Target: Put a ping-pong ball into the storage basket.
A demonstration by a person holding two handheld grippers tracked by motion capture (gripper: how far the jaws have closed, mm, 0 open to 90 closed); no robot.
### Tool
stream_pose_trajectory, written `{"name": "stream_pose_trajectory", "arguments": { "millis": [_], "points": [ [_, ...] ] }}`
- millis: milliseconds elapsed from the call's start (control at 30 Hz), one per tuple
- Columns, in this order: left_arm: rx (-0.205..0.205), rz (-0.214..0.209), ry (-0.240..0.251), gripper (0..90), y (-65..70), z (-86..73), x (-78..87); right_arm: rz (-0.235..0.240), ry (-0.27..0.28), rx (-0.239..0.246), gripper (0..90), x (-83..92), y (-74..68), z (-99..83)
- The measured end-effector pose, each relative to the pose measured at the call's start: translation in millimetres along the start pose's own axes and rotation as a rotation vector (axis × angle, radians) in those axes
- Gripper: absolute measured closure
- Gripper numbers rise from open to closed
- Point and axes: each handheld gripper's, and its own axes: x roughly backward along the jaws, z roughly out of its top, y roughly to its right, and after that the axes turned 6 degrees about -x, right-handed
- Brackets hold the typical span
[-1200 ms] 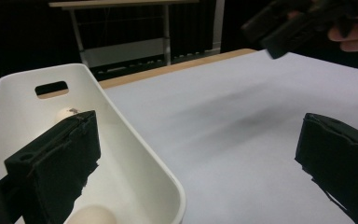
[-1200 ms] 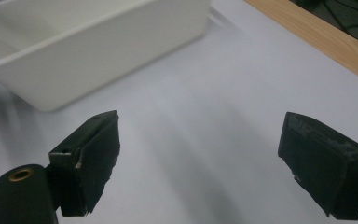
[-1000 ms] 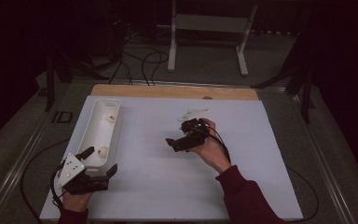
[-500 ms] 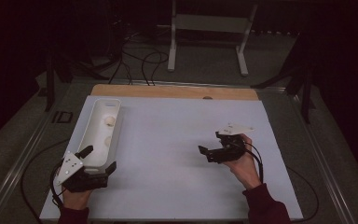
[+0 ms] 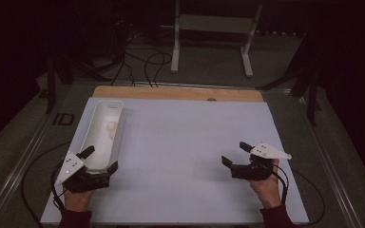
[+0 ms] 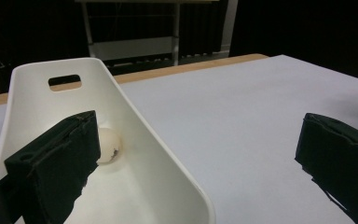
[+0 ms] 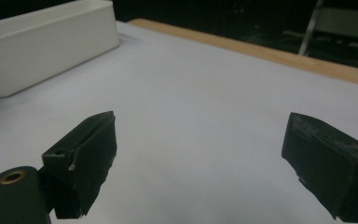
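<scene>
Grippers are both wide apart in their jaws, and neither one holds anything. In the high view the left gripper (image 5: pixel 97 161) sits at the near end of a long white tray (image 5: pixel 89 137), which lies along the left side of the white table sheet (image 5: pixel 185 156). One jaw is over the inside of the tray and the other jaw is outside its right wall, so the gripper straddles that wall; whether a jaw touches the wall, I cannot tell. In the left gripper view the tray (image 6: pixel 135 140) has a slot handle in its far end wall, and a pale round object (image 6: pixel 106 145) with a small dark mark lies on its bottom, close behind the left jaw. In the high view, pale objects (image 5: pixel 110 129) rest in the far half of the tray. The right gripper (image 5: pixel 235 154) is at the right side of the sheet, well apart from the tray, with only bare sheet between its released jaws. The right gripper view shows the tray (image 7: pixel 46 44) far off at the upper left.
</scene>
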Motion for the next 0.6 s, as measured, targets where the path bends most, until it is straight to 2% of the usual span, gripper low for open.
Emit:
{"name": "stream_pose_trajectory", "arguments": {
  "millis": [100, 267, 600],
  "points": [
    [0.007, 0.002, 0.004, 0.0, -1.9, 0.2, -0.6, -0.009, 0.038, 0.008, 9.8, 6.1, -0.1, -7.6],
    [0.005, 0.002, 0.004, 0.0, -3.0, 1.1, -1.7, -0.023, 0.069, 0.055, 9.8, 11.8, -2.8, -14.7],
    [-0.003, -0.004, -0.001, 0.0, -2.1, 1.3, -3.7, -0.045, 0.092, 0.048, 9.8, 14.8, 0.4, -27.5]
  ]
}}
